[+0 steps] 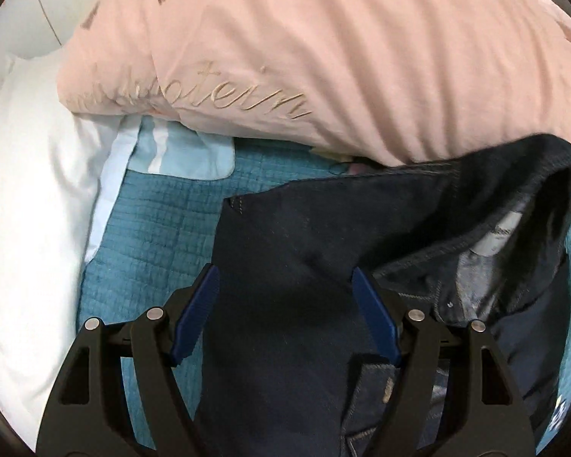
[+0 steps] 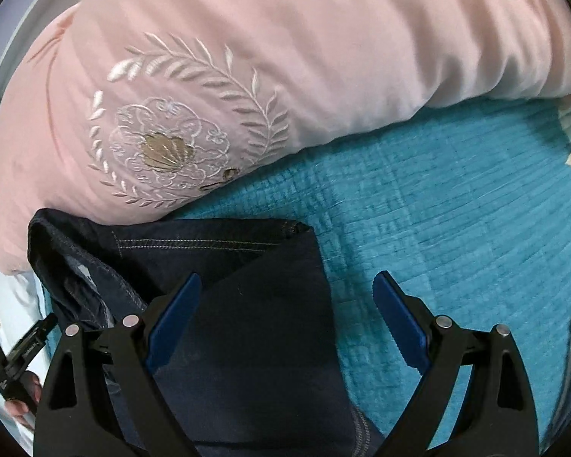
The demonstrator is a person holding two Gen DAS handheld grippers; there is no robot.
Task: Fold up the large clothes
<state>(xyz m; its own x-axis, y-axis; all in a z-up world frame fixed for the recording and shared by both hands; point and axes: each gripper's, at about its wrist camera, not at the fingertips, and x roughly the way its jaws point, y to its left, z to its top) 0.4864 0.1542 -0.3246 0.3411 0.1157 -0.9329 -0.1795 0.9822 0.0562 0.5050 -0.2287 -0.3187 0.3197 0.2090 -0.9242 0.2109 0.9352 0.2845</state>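
A pair of dark blue jeans [image 1: 304, 228] lies folded on a teal quilted bedspread [image 1: 163, 221]. Their open waistband with a white label [image 1: 506, 228] is at the right of the left wrist view. My left gripper [image 1: 284, 270] hovers over the jeans with its blue pads wide apart and only flat cloth below them. In the right wrist view the jeans [image 2: 247, 285] lie at the lower left. My right gripper [image 2: 287, 276] is open above their right edge, one pad over denim, the other over the bedspread [image 2: 456, 209].
A bulky pink embroidered duvet [image 1: 323, 57] is heaped along the far side, touching the jeans' top edge; the right wrist view shows the duvet [image 2: 323, 38] too. A white pillow [image 1: 30, 190] lies at the left. The other gripper and a hand [image 2: 15, 381] show at the lower left.
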